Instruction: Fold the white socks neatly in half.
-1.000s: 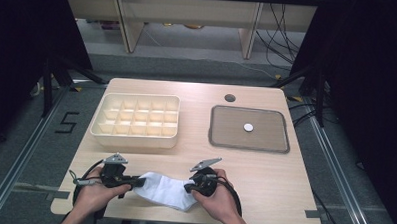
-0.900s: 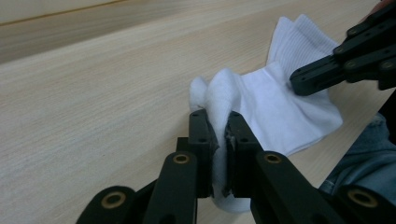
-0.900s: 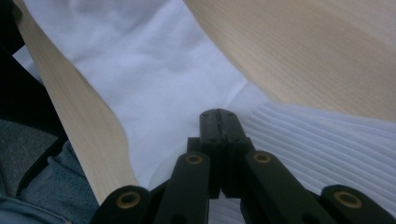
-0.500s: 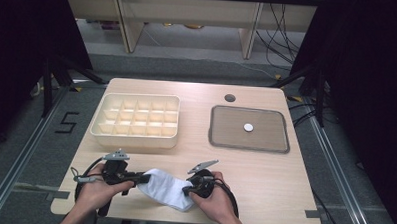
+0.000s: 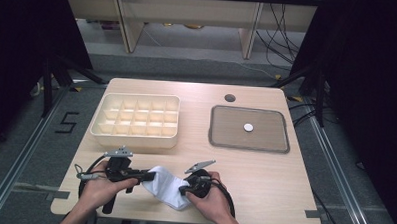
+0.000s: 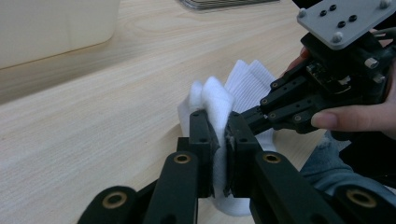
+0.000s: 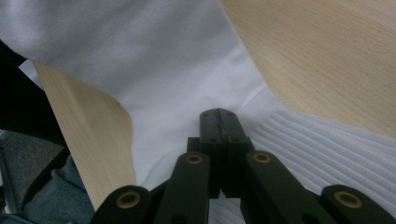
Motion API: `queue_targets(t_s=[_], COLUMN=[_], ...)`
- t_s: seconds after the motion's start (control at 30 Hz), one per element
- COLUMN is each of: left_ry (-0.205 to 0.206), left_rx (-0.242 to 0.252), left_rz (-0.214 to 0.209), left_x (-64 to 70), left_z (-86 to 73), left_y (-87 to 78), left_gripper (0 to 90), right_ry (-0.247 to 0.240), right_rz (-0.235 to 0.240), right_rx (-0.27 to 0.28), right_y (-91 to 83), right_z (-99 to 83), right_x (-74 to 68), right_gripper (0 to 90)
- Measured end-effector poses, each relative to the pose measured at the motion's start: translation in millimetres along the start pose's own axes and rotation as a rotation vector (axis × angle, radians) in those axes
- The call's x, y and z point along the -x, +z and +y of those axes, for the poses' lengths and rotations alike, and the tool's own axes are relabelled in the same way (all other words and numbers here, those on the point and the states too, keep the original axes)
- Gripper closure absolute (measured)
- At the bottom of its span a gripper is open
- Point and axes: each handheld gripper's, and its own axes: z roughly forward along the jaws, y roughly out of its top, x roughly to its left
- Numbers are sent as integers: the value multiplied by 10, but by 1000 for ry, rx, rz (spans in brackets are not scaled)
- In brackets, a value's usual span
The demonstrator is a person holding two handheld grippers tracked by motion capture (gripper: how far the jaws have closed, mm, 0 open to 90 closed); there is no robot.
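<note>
White ribbed fabric sock (image 5: 168, 187) lies at the near edge of the light wooden table (image 5: 263, 194), between the 2 hands. Left gripper (image 6: 218, 140) has its jaws clamped on a bunched fold of the sock; right gripper (image 7: 219, 123) has its jaws pressed together over the ribbed cuff, though I cannot tell whether cloth is caught between them. Farther back sit a cream plastic compartment box (image 5: 136, 121) on the left and a grey rectangular tray (image 5: 249, 129) holding 1 small white disc (image 5: 248, 127) on the right.
</note>
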Motion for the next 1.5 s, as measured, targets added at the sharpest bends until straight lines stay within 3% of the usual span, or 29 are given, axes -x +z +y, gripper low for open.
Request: queue_targets(t_s=[0.63, 0.67, 0.8, 0.9, 0.93, 0.97, 1.07, 1.13, 1.17, 1.23, 1.27, 1.33, 1.37, 1.5], left_ry=[9, 8, 8, 9, 8, 8, 16, 15, 15, 18, 20, 21, 21, 29], left_rx=[15, 18, 16, 18, 21, 21, 16, 15, 15, 14, 12, 15, 8, 7], left_rz=[-4, -21, -16, -23, -21, -21, -19, -24, -24, -28, -29, -21, -24, -25], left_x=[55, 45, 46, 50, 56, 56, 62, 81, 81, 90, 95, 111, 112, 121], left_z=[82, 81, 78, 77, 80, 80, 87, 96, 96, 102, 103, 102, 104, 102], left_y=[28, 33, 33, 34, 37, 37, 46, 66, 66, 81, 83, 90, 94, 107], left_gripper=[832, 832, 832, 832, 832, 832, 832, 832, 832, 832, 832, 831, 832, 832], right_ry=[13, 7, 14, 33, 64, 64, 100, 151, 153, 158, 147, 125, 110, 115], right_rz=[18, 21, 26, -29, -56, -56, -173, -205, -212, -210, -181, -174, -167, -146], right_rx=[40, 58, 98, 141, 128, 128, 129, 97, 90, 83, 76, 82, 81, 53], right_y=[69, 43, -155, -380, -537, -537, -775, -888, -903, -909, -914, -900, -866, -747], right_z=[20, 19, 31, -7, -44, -44, -150, -250, -277, -299, -318, -340, -348, -341], right_x=[-46, -45, -17, 114, 238, 238, 486, 627, 647, 645, 626, 542, 456, 426], right_gripper=[862, 860, 855, 861, 879, 879, 900, 900, 900, 900, 900, 900, 883, 825])
